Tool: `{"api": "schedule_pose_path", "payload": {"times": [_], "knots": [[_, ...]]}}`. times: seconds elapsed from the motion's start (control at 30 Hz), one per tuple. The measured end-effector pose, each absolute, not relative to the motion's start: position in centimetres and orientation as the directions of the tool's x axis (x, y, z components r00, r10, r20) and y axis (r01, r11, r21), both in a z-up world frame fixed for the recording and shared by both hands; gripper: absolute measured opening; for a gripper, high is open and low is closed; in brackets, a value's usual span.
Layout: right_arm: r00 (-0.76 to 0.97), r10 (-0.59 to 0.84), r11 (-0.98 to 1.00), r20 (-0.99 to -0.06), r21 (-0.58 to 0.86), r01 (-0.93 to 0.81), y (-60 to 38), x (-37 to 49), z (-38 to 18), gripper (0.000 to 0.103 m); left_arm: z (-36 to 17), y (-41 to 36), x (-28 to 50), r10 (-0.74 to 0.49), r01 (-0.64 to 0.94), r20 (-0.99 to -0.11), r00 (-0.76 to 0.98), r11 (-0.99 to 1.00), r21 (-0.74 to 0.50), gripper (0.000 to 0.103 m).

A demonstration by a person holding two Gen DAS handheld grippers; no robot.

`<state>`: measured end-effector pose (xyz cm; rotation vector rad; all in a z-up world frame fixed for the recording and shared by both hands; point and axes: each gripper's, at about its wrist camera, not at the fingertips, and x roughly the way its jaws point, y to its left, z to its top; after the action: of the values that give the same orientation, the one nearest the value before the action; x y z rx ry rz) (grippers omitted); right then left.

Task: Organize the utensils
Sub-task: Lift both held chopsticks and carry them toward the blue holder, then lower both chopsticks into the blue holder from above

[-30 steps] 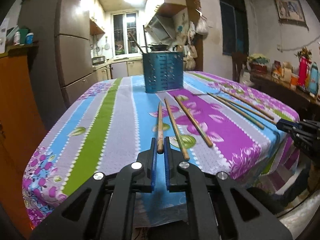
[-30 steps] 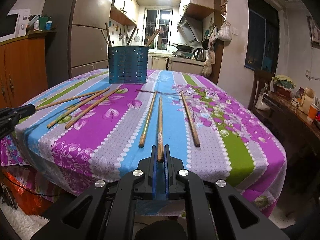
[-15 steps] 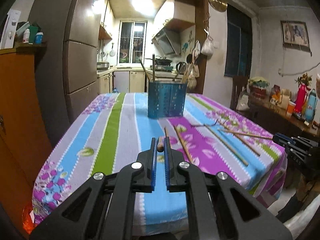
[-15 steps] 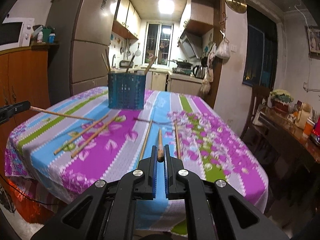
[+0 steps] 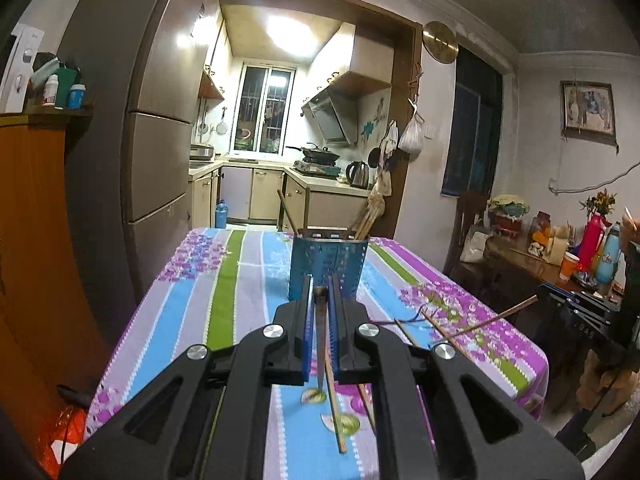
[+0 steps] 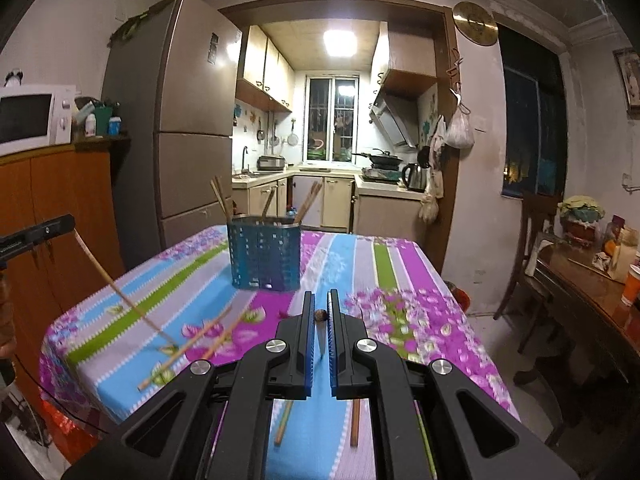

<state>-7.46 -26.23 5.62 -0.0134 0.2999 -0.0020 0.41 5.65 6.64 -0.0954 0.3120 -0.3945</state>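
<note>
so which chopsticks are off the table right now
Two: one clamped in the left gripper and one in the right gripper. The other loose chopsticks lie flat on the tablecloth.

The holder (image 6: pixel 264 258) stands on the table (image 6: pixel 352 256) toward its far end, chopsticks (image 6: pixel 221 198) upright in it. Loose chopsticks (image 6: pixel 188 346) lie on the table before it. A fridge (image 6: pixel 188 140) stands behind, left.
</note>
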Motion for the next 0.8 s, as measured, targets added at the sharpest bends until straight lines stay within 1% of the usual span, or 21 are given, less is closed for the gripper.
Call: {"api": "schedule_pose_path", "payload": {"times": [0.4,0.8], "knots": [[0.951,0.057,0.998,-0.305,0.012,-0.056,-27.0,-5.2,9.7,0.007,10.1,6.5,2.1,-0.375,0.347,-0.252,0.892,0.926,-0.150,0.005],[0.944,0.111,0.993,-0.310,0.000,-0.117,-26.4,-5.0,14.2,0.007,12.0,5.9,3.0,-0.383,0.363,-0.264,0.885,0.924,-0.122,0.005]]}}
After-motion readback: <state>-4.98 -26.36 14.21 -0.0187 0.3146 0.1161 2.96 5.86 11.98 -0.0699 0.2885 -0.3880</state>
